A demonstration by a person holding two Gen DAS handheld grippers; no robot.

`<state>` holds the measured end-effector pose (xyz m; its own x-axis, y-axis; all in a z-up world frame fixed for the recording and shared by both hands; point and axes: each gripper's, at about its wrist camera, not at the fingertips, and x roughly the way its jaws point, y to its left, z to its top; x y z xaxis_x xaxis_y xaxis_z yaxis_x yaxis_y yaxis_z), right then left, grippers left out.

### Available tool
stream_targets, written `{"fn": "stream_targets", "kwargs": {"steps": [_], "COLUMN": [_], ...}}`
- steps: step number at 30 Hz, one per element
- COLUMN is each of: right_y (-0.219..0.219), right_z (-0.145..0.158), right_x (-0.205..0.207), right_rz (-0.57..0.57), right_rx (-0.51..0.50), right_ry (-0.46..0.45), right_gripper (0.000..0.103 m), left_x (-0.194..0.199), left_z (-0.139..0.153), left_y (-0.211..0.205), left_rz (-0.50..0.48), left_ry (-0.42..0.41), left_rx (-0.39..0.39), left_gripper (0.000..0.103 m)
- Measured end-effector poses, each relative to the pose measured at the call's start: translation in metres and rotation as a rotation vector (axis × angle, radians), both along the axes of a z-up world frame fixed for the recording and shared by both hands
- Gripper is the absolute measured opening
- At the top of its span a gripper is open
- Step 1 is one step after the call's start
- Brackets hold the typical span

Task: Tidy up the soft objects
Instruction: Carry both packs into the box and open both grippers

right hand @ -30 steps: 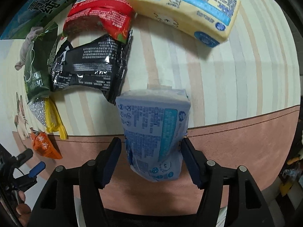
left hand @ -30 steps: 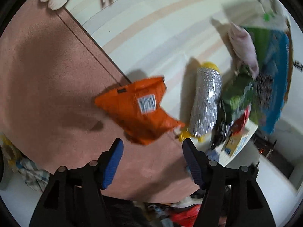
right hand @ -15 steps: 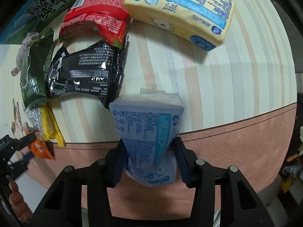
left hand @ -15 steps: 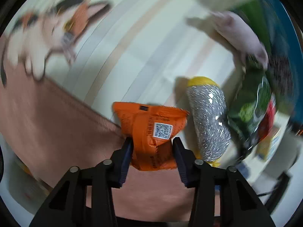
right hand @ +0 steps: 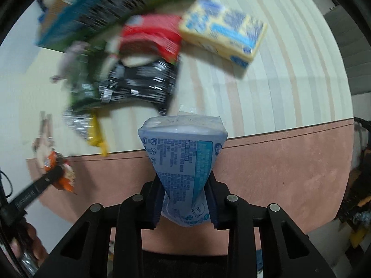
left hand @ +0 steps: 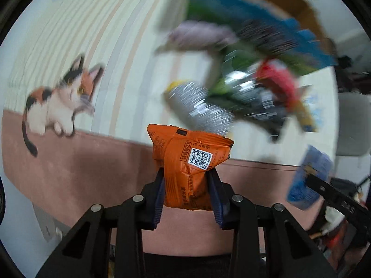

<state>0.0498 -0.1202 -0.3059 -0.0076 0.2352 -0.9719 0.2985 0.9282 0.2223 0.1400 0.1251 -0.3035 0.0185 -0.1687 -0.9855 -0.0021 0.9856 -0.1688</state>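
- The left tool (left hand: 187,191) is pinching an orange snack packet (left hand: 189,162) between its two blue pads; the packet stands upright in the grip, with a white QR label facing the camera.
- The right tool (right hand: 185,199) is pinching a pale blue soft pack (right hand: 185,159) at its lower, narrow part; the wide upper end fans out above the fingers and shows blue printed text.
- Both held things are above the pink-brown border (right hand: 278,162) of a striped cream mat (right hand: 278,74) that covers the bench.
- In the right wrist view, the left tool and its orange packet appear small at the left edge, and part of the person's hand (right hand: 30,247) shows in the lower left corner.
- In the left wrist view, the blue pack appears at the right edge, gripped by the other tool.
- On the striped part lies a group of packages, all blurred: a yellow pack with blue print (right hand: 222,37), a red bag (right hand: 153,37) just beside it, a black bag (right hand: 141,83) below the red one, a green bag (right hand: 83,92), and a silver bag with yellow ends (right hand: 81,120).
- A pinkish soft thing (left hand: 199,34) lies near the green bag; it is perhaps a plush toy, the view is too smeared to be sure.
- A printed calico cat (left hand: 60,99) decorates the mat, well apart from the packages.
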Motion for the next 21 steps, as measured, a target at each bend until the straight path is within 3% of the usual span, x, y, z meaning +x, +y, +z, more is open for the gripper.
{"fn": "stream_targets", "kwargs": {"steps": [3,6,10,14,18,21], "right_y": [0.000,-0.005,-0.010,-0.023,-0.040,-0.055], "right_z": [0.049,0.090,0.137,0.136,0.102,0.068], "right_x": [0.016,0.061,0.139,0.225,0.300,0.343], "right_rz": [0.024,0.070,0.136,0.153,0.153,0.148], "right_rx": [0.033,0.038,-0.026,-0.077,-0.107,-0.108], "right_ry": [-0.078,-0.145,-0.244,-0.262,-0.229,-0.187], "right_gripper": [0.034,0.034,0.034,0.034,0.034,0.034], "left_x": [0.024,0.077,0.169,0.262,0.340,0.371], "left_z": [0.051,0.091,0.115,0.095,0.048,0.011], "left_y": [-0.030,-0.065,-0.092,-0.114,-0.144,-0.165], "left_rz": [-0.061,-0.104,-0.138,-0.137,-0.158,-0.178], "left_ry": [-0.073,-0.130,-0.182,-0.108,-0.028,0.050], "left_rx": [-0.053,-0.105,-0.102,-0.126,-0.105,-0.120], "left_gripper": [0.032,0.032,0.032,0.032,0.032,0.032]}}
